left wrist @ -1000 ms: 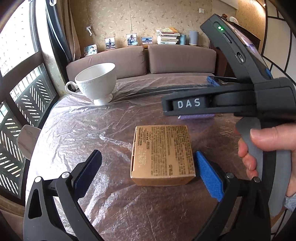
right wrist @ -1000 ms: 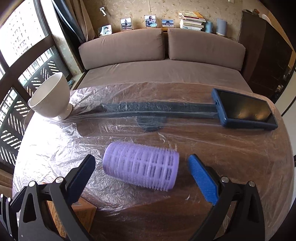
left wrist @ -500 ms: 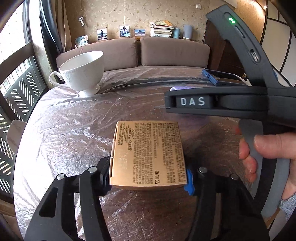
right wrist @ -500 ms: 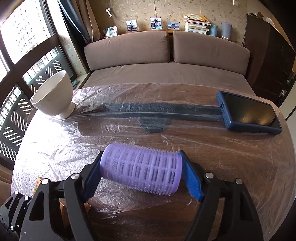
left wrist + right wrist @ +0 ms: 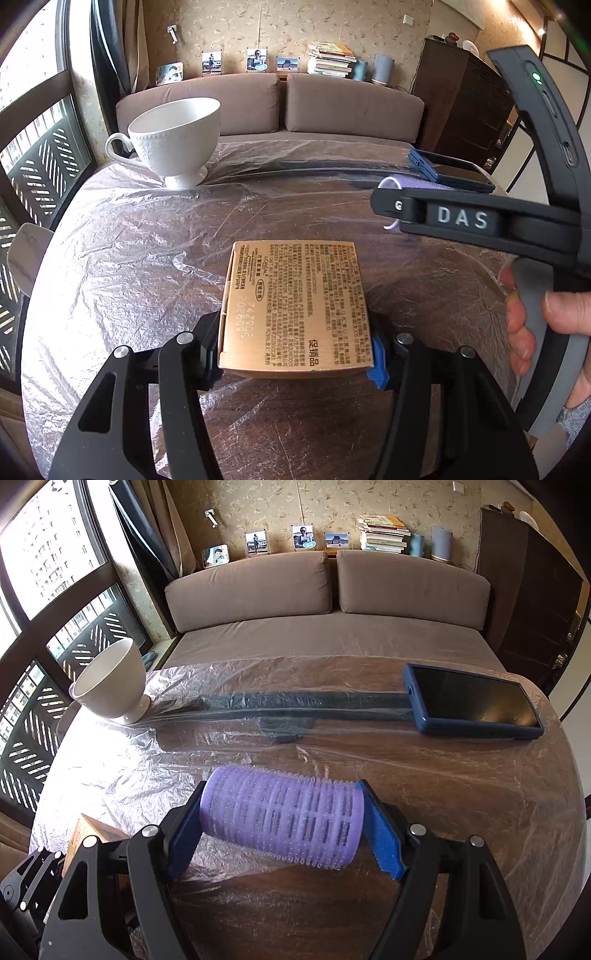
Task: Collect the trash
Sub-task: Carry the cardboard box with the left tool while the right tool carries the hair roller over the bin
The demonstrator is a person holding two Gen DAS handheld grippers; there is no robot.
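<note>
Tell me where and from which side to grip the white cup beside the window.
Grip the white cup across its narrow waist just above the foot, coming in level from the open table side; the bowl flares wide and the handle juts toward the window.

Table layout, both wrist views.
Box [image 5: 297, 306] at centre of table [image 5: 122, 258], between the left gripper [image 5: 295, 354] pads. Cup [image 5: 173, 138] at 11 o'clock from box, near far edge. Roller [image 5: 282, 821] at 2 o'clock from box, between the right gripper [image 5: 284, 830] pads. Tablet [image 5: 471, 703] at 1 o'clock from roller. Sofa [image 5: 325, 602] behind table.
</note>
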